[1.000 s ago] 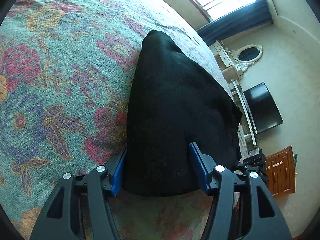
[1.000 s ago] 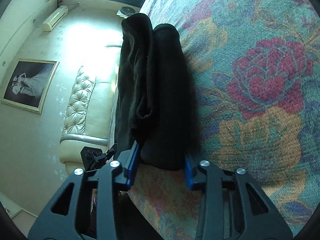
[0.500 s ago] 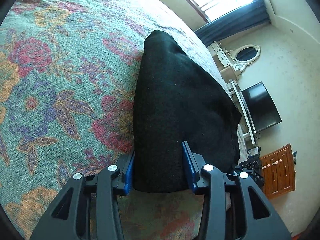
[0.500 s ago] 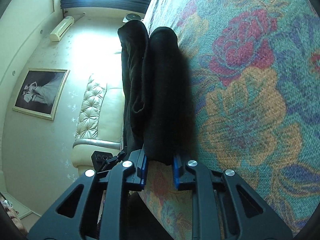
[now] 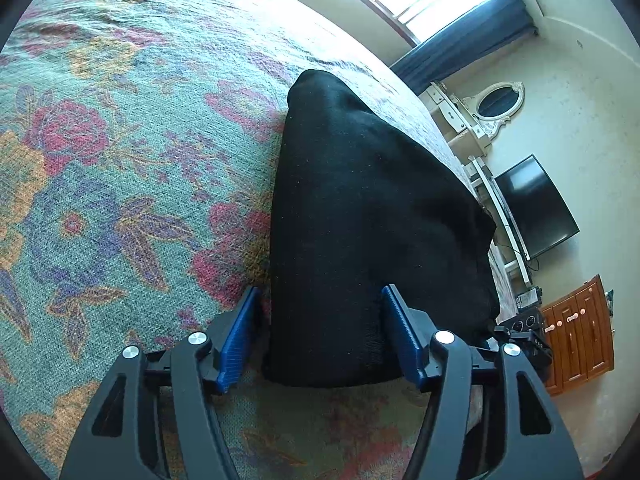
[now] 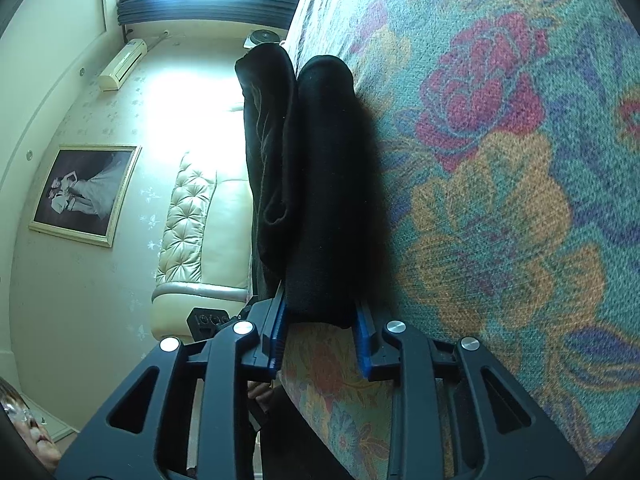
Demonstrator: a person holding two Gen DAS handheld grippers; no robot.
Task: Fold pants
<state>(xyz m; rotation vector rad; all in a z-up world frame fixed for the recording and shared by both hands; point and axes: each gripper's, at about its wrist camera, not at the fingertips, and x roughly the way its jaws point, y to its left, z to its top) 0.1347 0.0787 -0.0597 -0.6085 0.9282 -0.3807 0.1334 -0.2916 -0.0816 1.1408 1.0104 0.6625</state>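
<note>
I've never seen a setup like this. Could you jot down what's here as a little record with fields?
Item: black pants, folded into a thick bundle
Surface: floral bedspread
Left tool: open, jaws just widened, bundle's near edge between them
Right tool: open, jaws just widened, bundle's near edge between them

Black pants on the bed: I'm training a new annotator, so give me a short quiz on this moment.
1. True or false: the black pants are spread out flat in a single layer.
2. What do the pants rest on? A) a wooden floor B) a floral bedspread C) a leather sofa
3. In the left wrist view, what dark-screened thing stands by the wall past the bed?

Key: 1 false, they are folded into a thick bundle; 2 B; 3 the television.
</note>
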